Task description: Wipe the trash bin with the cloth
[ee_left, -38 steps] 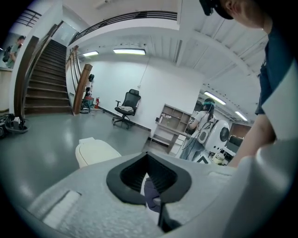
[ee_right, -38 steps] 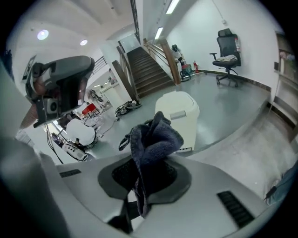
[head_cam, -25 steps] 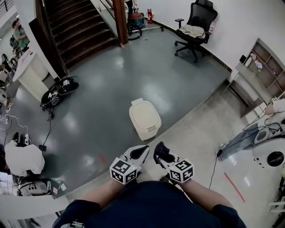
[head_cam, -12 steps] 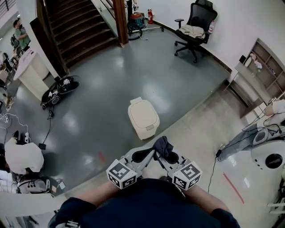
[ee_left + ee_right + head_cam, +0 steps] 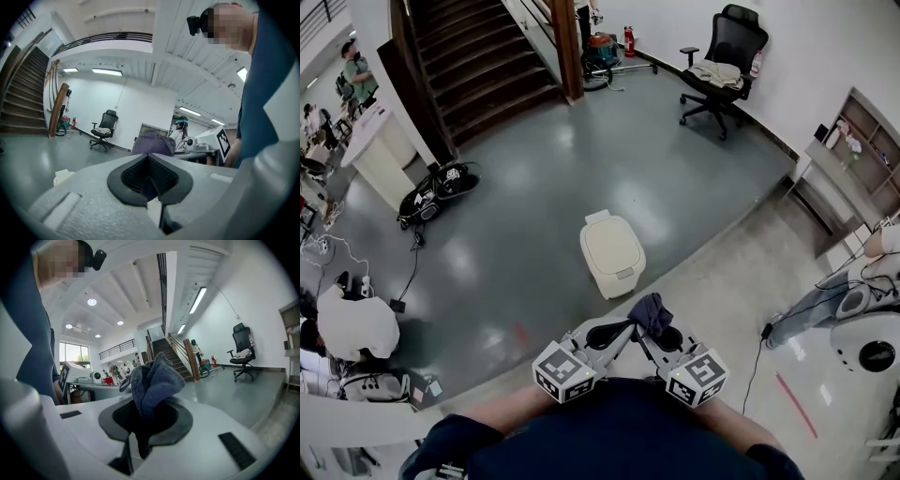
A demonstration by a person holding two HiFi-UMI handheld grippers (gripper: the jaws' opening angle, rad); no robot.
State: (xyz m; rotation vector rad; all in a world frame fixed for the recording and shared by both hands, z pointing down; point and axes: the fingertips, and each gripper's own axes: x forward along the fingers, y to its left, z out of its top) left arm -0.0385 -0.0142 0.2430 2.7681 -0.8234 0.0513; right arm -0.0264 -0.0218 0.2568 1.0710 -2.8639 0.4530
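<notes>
Grippers have swung together: right gripper [image 5: 661, 335] clamped on the bunched cloth [image 5: 652, 312], left gripper [image 5: 617, 330] closed on nothing, bin [image 5: 612, 255] well ahead on the floor [image 5: 525, 197], so step close, lead with a broad fold.

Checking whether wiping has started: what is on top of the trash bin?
Nothing. The trash bin is closed and its lid is bare. The cloth is clamped in the right gripper, apart from the bin. The closed lid hides the bin's inside.
</notes>
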